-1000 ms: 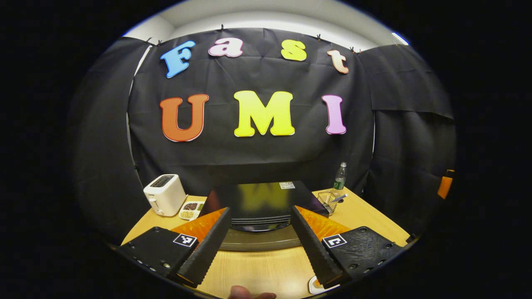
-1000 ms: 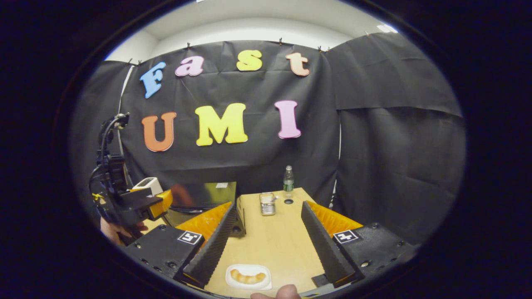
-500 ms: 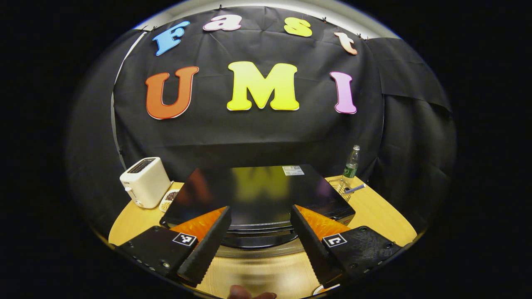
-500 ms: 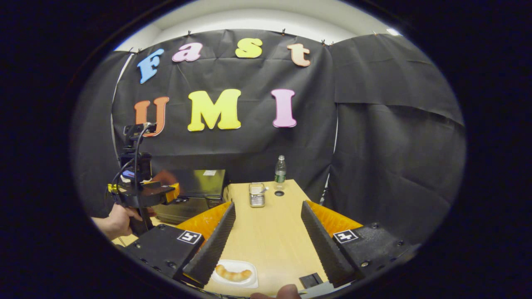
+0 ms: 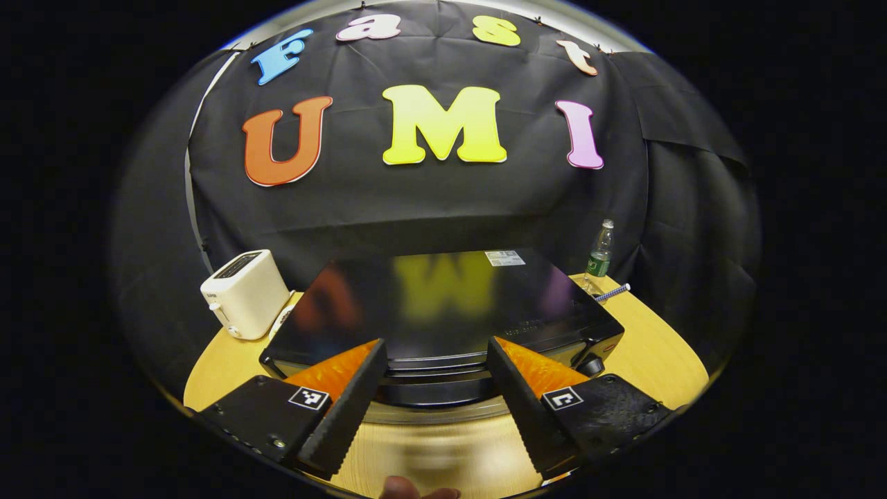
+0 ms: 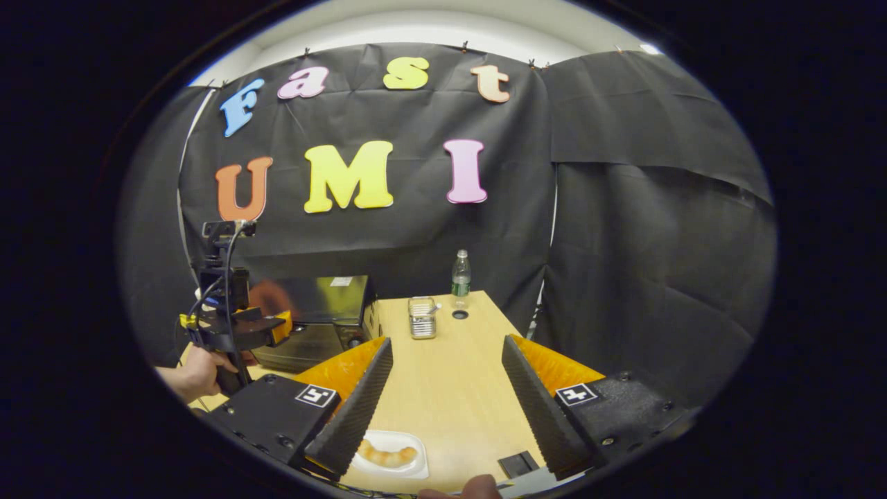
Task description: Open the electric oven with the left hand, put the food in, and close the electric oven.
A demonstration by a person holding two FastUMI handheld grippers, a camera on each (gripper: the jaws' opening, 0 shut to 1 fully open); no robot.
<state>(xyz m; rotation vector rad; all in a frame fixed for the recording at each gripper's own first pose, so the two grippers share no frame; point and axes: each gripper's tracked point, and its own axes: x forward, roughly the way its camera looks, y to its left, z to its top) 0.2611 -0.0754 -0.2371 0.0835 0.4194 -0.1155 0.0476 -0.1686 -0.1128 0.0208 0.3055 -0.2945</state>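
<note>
- Jaws of both grippers stand spread wide with nothing between them: the left gripper (image 5: 433,409) hangs just in front of the electric oven (image 5: 443,312), and the right gripper (image 6: 443,409) waits above the table (image 6: 450,388).
- Nearest to the right gripper, the food (image 6: 387,455), a pale golden pastry, lies on a small white plate (image 6: 389,454) at the near edge of the table, just beside that gripper's left finger. Nothing grips it, so picking it up is not yet done.
- A small dark block (image 6: 516,463) sits on the table by the other finger; what it is I cannot tell.
- Further out in the right gripper view, a hand (image 6: 201,374) holds the left gripper (image 6: 239,329) up against the oven's front (image 6: 305,346).
- From the left gripper view, the oven's dark glossy top fills the middle ground and its front edge lies between the fingers; whether they touch a handle is hidden.
- My reading: the door looks closed, so the opening step is about to start. Opening, loading the food and closing all remain.
- Beyond the oven stand a white toaster (image 5: 244,294) on its left, and a wire basket (image 6: 421,317) and a green-labelled bottle (image 6: 460,274) toward the back of the table.
</note>
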